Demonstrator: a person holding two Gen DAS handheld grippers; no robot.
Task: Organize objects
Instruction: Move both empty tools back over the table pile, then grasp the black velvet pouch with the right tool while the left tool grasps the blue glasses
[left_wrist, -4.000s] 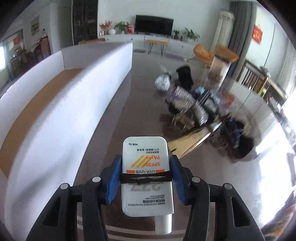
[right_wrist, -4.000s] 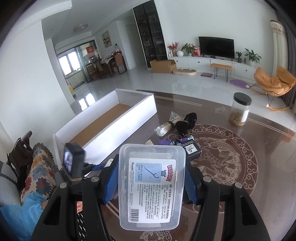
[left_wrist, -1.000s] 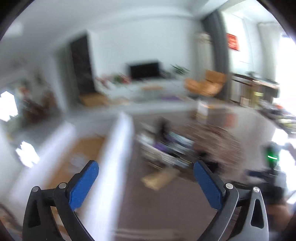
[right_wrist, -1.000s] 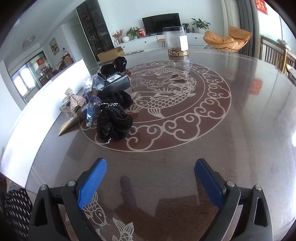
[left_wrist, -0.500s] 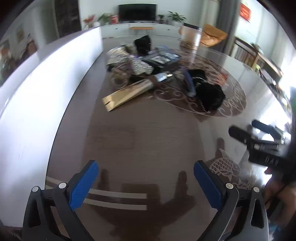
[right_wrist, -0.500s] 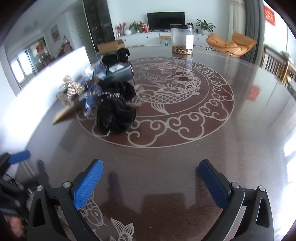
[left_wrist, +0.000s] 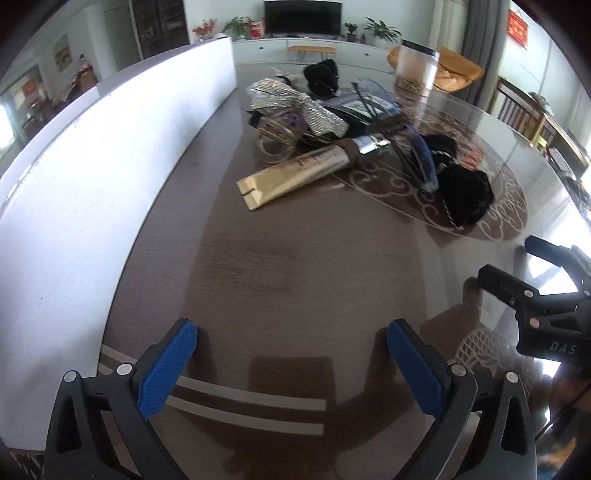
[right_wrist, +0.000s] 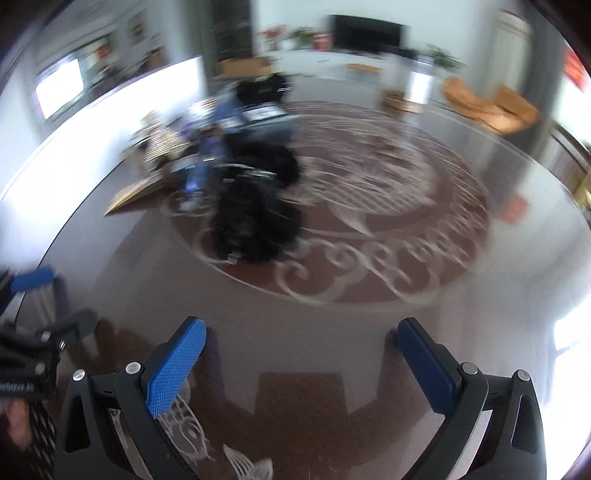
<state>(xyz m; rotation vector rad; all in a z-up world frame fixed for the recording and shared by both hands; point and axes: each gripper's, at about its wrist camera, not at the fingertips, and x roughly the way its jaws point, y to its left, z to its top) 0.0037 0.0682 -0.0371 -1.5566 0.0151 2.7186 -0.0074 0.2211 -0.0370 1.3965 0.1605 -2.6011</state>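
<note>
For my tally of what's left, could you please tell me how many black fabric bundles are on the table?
3: one far by the box, two side by side on the right of the pile; others may be hidden.

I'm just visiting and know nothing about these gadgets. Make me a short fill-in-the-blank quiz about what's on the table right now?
1. The left gripper is ____ and holds nothing.
2. The long flat packet nearest the left gripper is ____ in colour.
3. The tall clear jar at the far side has a ____ lid.
4. The long white box wall runs along the table's ____ side.

Missing words: open; gold; black; left
</note>
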